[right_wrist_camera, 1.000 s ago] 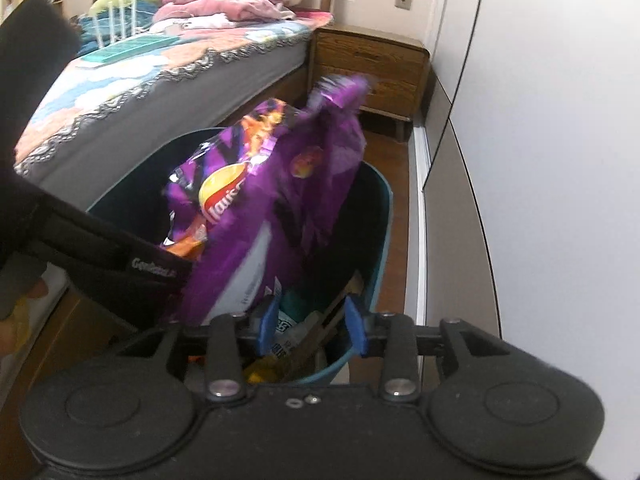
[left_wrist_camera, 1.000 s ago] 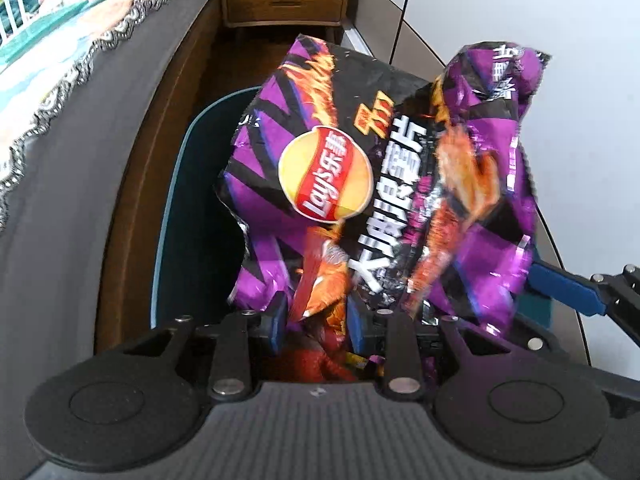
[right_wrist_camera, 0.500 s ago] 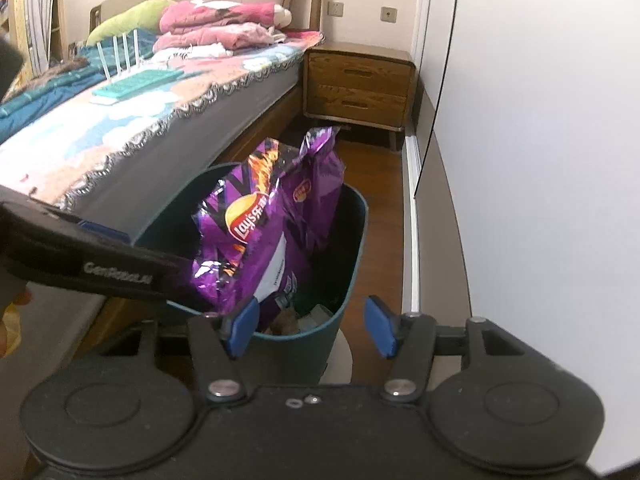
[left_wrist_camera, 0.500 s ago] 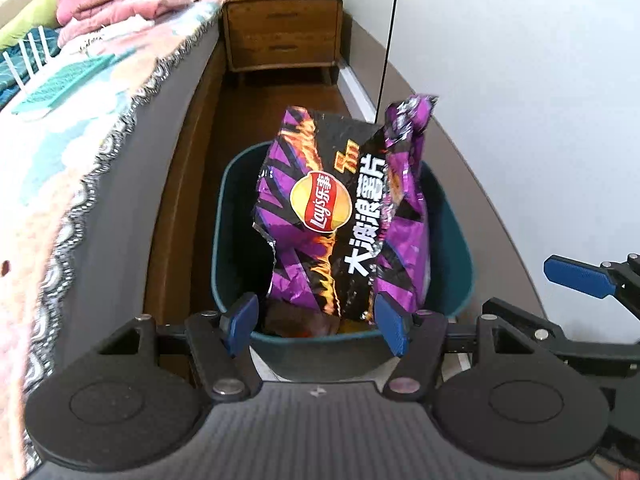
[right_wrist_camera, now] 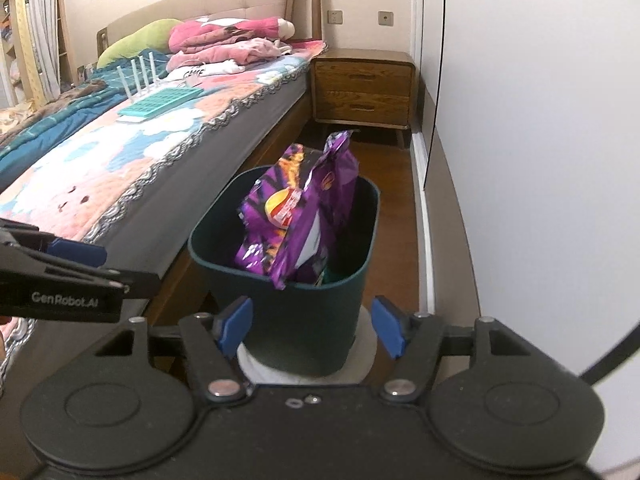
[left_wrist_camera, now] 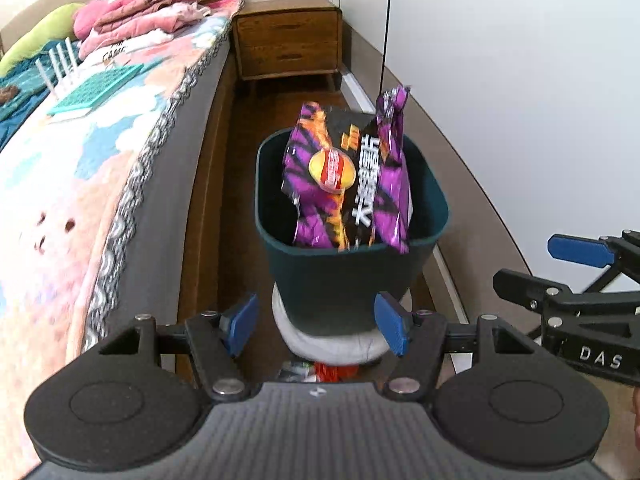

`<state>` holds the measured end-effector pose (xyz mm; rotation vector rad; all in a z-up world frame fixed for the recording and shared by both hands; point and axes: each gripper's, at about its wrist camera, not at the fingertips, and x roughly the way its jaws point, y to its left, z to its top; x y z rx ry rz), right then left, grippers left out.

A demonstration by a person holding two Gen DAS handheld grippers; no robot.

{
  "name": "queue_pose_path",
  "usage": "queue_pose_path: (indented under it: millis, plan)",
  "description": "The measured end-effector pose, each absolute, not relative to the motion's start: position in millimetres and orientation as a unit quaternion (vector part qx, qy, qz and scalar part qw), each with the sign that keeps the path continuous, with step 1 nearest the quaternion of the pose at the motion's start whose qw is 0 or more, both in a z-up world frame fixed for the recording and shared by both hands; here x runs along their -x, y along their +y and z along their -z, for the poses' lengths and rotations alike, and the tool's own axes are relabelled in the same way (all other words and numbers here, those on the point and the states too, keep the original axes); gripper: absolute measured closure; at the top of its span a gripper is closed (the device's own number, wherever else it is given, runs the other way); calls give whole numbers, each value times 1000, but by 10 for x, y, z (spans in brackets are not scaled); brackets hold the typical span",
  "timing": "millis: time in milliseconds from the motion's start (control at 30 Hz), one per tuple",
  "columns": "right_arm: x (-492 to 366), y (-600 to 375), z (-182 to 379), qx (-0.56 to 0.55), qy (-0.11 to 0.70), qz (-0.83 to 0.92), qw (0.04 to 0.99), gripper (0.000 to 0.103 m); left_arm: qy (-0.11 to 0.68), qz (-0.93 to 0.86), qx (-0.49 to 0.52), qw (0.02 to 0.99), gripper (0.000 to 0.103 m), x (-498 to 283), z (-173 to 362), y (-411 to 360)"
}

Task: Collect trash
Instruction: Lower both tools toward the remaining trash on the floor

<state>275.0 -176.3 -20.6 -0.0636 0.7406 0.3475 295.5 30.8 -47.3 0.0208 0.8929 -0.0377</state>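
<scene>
The jaws of both grippers stand spread with nothing between them. The left gripper (left_wrist_camera: 317,325) shows its two blue pads apart, and its jaws have just been opening; the pads frame the lower wall of the bin without touching it. The right gripper (right_wrist_camera: 312,327) shows the same condition: pads apart, jaws just opened further, no object pinched. Each gripper also appears in the other's view: the right gripper at the right edge of the left wrist view, the left gripper at the left edge of the right wrist view, both clear of the bin.

The dark teal bin (left_wrist_camera: 436,200) stands on the wooden floor (right_wrist_camera: 396,216) in the aisle between the bed (right_wrist_camera: 120,168) and the white wardrobe front (right_wrist_camera: 540,120). Its base rests on a pale round pad (left_wrist_camera: 340,350).

The purple chip bag (left_wrist_camera: 352,176) sits inside the bin, roughly upright. Its upper part projects above the rim, and its crumpled top corner points up toward the far side. The lower part of the bag is hidden by the bin wall. Other contents lie under the bag; they are too obscured to identify.

A wooden nightstand (right_wrist_camera: 362,94) stands at the far end of the aisle, beside the head of the bed. Pink folded clothing (right_wrist_camera: 228,40) and a teal grid tray (right_wrist_camera: 160,106) lie on the bed.
</scene>
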Motion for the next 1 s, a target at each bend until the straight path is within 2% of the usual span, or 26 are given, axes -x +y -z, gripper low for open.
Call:
queue_pose_path:
  millis: [167,333,433,533,833,1000]
  plan:
    - [-2627,-1755,406,25,377,-175,909,33,442,14,-1,897,33,-2700,693,394]
    - [-2603,-1724,741,25,403,-174,898,25,457,3,-2,889,32,-2600,1042,452]
    - [-2614,-1714,973,27,416,-169,893,19,467,-4,3,884,23,-2580,1269,499]
    - [-2647,-1693,1220,29,433,-166,886,15,476,-10,4,880,23,-2579,1516,523]
    - [-2848,-1595,2031,16,485,-177,856,9,526,-31,21,850,12,-2638,2509,618]
    - [-2990,-1452,2493,11,508,-184,841,8,567,-46,27,822,12,-2653,3183,669]
